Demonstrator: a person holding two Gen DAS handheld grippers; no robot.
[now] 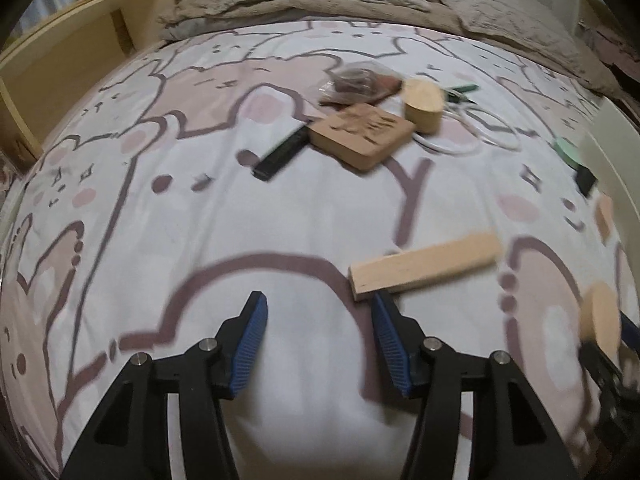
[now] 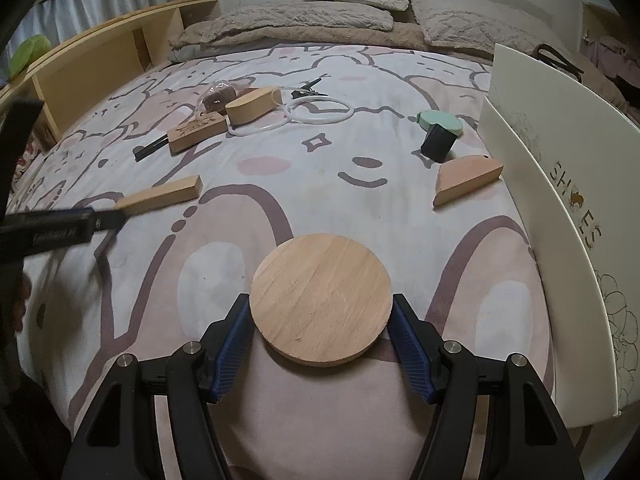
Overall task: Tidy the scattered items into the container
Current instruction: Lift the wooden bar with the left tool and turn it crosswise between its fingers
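My right gripper (image 2: 320,301) is shut on a round wooden disc (image 2: 320,296), held just above the patterned bed cover. The white shoe box (image 2: 560,184) stands at the right edge of the bed. My left gripper (image 1: 319,298) is open with nothing between its fingers. It hangs over the cover just left of a flat wooden plank (image 1: 424,266), whose near end lies by the right fingertip. In the right wrist view the plank (image 2: 160,196) lies at the left, with the left gripper (image 2: 92,220) beside it. The disc (image 1: 600,316) also shows at the right edge of the left wrist view.
Farther up the bed lie a carved wooden block (image 1: 360,136), an oval wooden block (image 1: 424,104), a black bar (image 1: 280,156), a white cable (image 2: 316,114) and a clear bag (image 1: 356,80). By the box sit a green round item (image 2: 440,122), a black box (image 2: 438,144) and a wooden half-disc (image 2: 466,178).
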